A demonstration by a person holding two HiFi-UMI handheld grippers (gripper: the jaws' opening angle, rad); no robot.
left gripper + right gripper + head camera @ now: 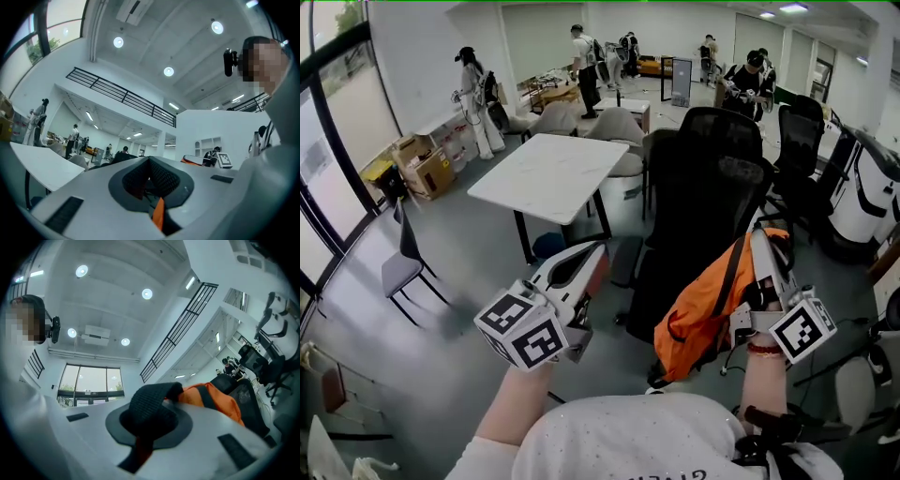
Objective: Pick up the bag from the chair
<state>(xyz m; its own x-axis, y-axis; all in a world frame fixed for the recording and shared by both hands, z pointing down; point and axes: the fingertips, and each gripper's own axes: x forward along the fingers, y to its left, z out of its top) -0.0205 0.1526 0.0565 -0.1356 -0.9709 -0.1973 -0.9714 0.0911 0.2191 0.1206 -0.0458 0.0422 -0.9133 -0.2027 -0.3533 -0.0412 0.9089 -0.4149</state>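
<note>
While the lift seems under way, I log: right gripper [762,242] at 4 o'clock, clenched on black webbing strap [151,401] of orange fabric bag [701,317], hanging against black mesh office chair [712,183]; left gripper [593,255], 7 o'clock, closed, empty. Next: draw bag clear of chair.

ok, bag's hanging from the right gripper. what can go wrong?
1. Right gripper grips only the black strap, so the orange bag dangles and could swing or slip.
2. The bag hangs close beside the black chair and may snag.
3. Left gripper is shut, empty, giving no support.
</note>
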